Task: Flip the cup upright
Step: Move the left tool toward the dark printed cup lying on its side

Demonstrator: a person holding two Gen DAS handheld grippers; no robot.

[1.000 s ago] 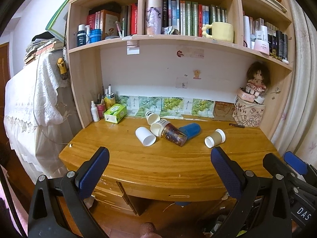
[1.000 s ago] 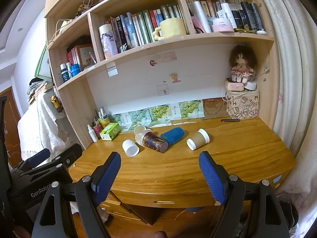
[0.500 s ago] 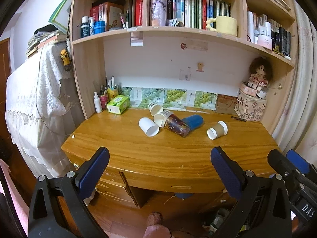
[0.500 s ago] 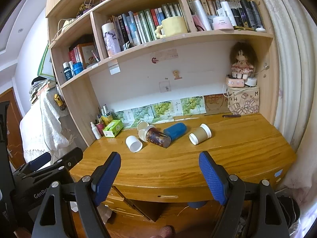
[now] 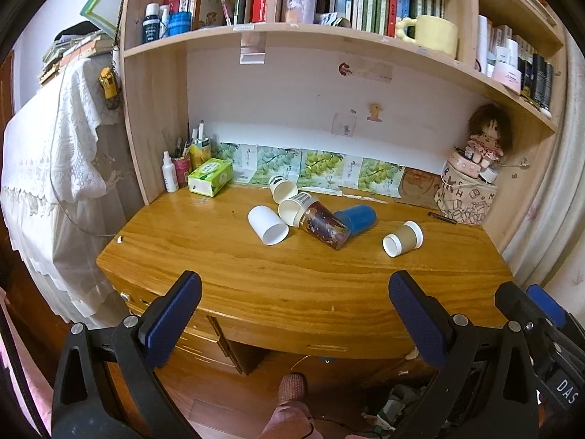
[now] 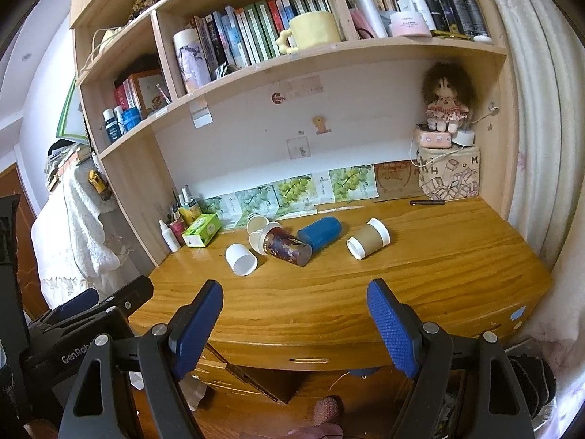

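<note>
Several cups lie on their sides on the wooden desk (image 5: 278, 278): a white cup (image 5: 267, 225), a dark patterned cup (image 5: 321, 225), a blue cup (image 5: 356, 218), a brown paper cup with white rim (image 5: 403, 239) and a small white cup (image 5: 281, 188) at the back. In the right wrist view they are the white cup (image 6: 240, 259), patterned cup (image 6: 286, 246), blue cup (image 6: 320, 232) and brown cup (image 6: 368, 243). My left gripper (image 5: 290, 309) and right gripper (image 6: 294, 316) are both open and empty, in front of the desk's near edge, well short of the cups.
A green tissue box (image 5: 210, 176) and bottles (image 5: 170, 173) stand at the back left. A patterned bag with a doll (image 5: 466, 199) stands back right, a pen (image 5: 442, 217) beside it. Bookshelves hang above. A lace-covered object (image 5: 55, 168) stands left of the desk.
Both grippers have come closer to the desk and a little higher; the cups look larger and lower in view. The cups have not moved. Both grippers stay open.
</note>
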